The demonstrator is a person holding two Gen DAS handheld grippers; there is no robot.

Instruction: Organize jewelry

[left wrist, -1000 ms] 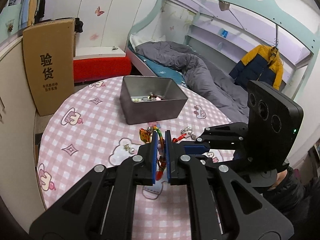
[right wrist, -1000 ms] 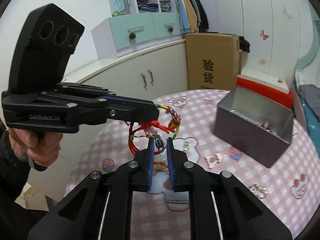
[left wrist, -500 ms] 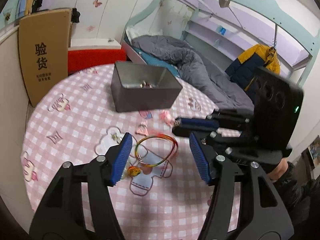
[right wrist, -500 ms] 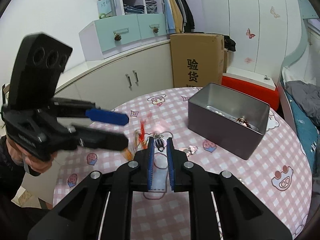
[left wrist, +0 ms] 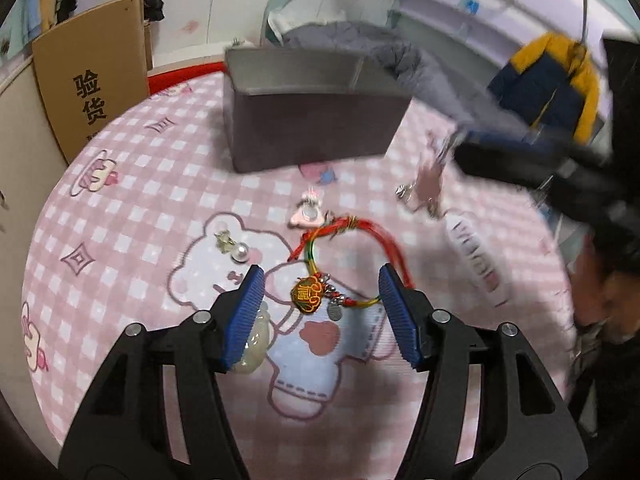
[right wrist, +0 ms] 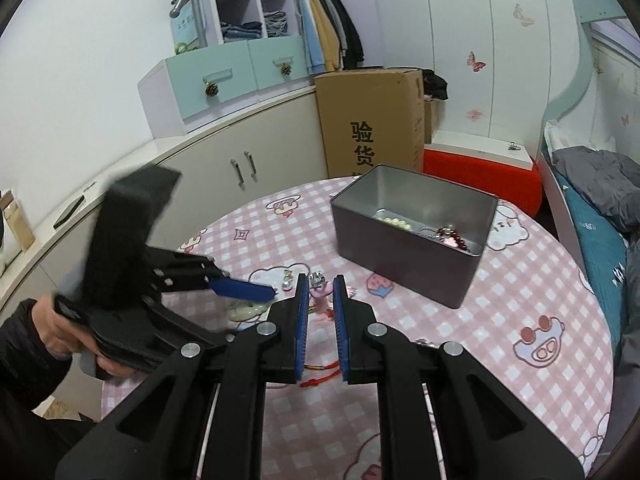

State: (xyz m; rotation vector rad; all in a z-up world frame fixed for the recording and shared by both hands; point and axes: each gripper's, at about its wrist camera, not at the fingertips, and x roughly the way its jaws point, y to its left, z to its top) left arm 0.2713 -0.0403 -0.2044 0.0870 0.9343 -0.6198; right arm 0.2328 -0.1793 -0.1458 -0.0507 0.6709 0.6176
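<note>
Red-and-rainbow cord bracelet [left wrist: 352,256] with a gold knot charm is lying flat on the pink checked tablecloth [left wrist: 160,184], between and just ahead of the left gripper [left wrist: 320,312], whose blue pads are standing wide apart and gripping nothing. A pearl earring [left wrist: 239,251] and a pink hair clip [left wrist: 308,212] are lying near the bracelet; a pale jade-like piece [left wrist: 256,344] is sitting beside the left pad. The grey metal tin [right wrist: 412,236] is sitting farther back, holding pearls and dark red beads. The right gripper [right wrist: 321,320] is hovering over the table with its pads parted a little, empty
</note>
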